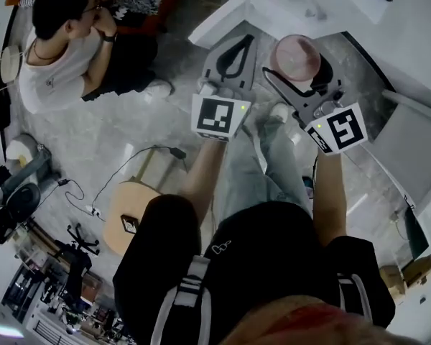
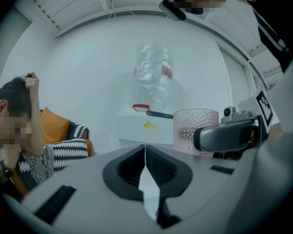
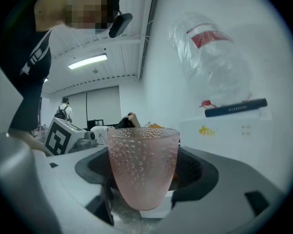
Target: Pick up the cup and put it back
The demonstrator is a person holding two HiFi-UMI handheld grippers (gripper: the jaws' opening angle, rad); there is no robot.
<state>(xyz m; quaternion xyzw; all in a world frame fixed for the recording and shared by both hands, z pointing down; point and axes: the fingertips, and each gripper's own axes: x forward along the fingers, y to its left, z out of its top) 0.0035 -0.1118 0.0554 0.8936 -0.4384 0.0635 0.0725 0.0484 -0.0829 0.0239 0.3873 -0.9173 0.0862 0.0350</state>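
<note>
A pink dimpled glass cup (image 1: 296, 56) (image 3: 144, 165) is upright in the air over the marble floor, just short of the white table (image 1: 323, 6). My right gripper (image 1: 299, 74) (image 3: 144, 179) is shut on it, with a dark pad on each side of its lower half. In the left gripper view, the cup (image 2: 195, 130) shows to the right with the right gripper's jaw (image 2: 224, 135) across it. My left gripper (image 1: 237, 54) (image 2: 145, 152) hovers just left of the cup. It is shut, pads pressed together with nothing between them.
On the table stand a white box (image 3: 229, 126) with a dark pen (image 3: 234, 107) on top and a clear plastic bottle (image 3: 210, 57) behind it. A seated person (image 1: 65, 42) is at the far left. A round wooden stool (image 1: 129, 218) and cables (image 1: 122, 167) are on the floor.
</note>
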